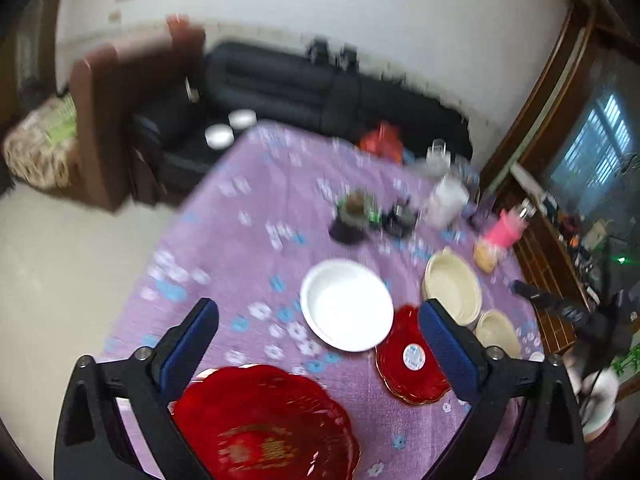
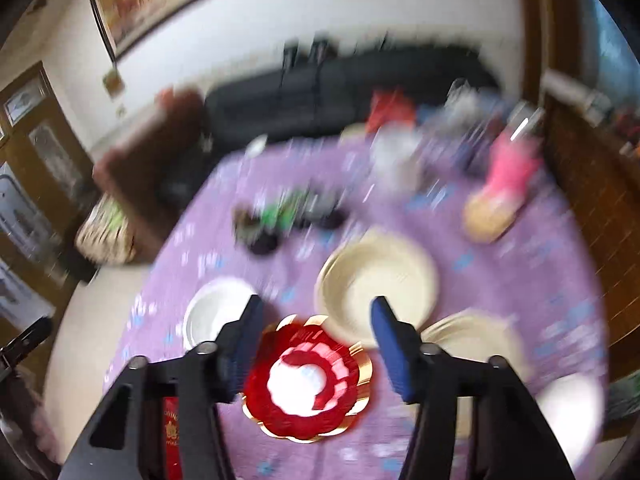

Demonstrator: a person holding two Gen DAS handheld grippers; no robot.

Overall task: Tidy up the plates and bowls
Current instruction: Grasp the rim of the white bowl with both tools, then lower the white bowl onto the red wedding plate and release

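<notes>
On the purple flowered tablecloth [image 1: 240, 208] lie a white plate [image 1: 346, 304], a small red plate [image 1: 408, 364] with a round sticker, and a large red plate [image 1: 264, 424] near the front. Two cream bowls, one large [image 1: 452, 288] and one small [image 1: 498, 332], sit to the right. My left gripper [image 1: 320, 308] hangs open above the plates and holds nothing. In the blurred right wrist view, my right gripper [image 2: 317, 308] is open over the gold-rimmed small red plate [image 2: 308, 376] without touching it. The white plate [image 2: 212, 312] is to its left and the cream bowls [image 2: 376, 280] [image 2: 472, 336] to its right.
Clutter fills the table's far side: a pink bottle [image 1: 506, 228], dark small items [image 1: 356, 212], clear containers [image 1: 446, 196] and a red bag [image 1: 380, 140]. A white dish [image 1: 600, 408] sits at the right edge. A dark sofa [image 1: 320, 88] and a brown chair [image 1: 120, 112] stand behind.
</notes>
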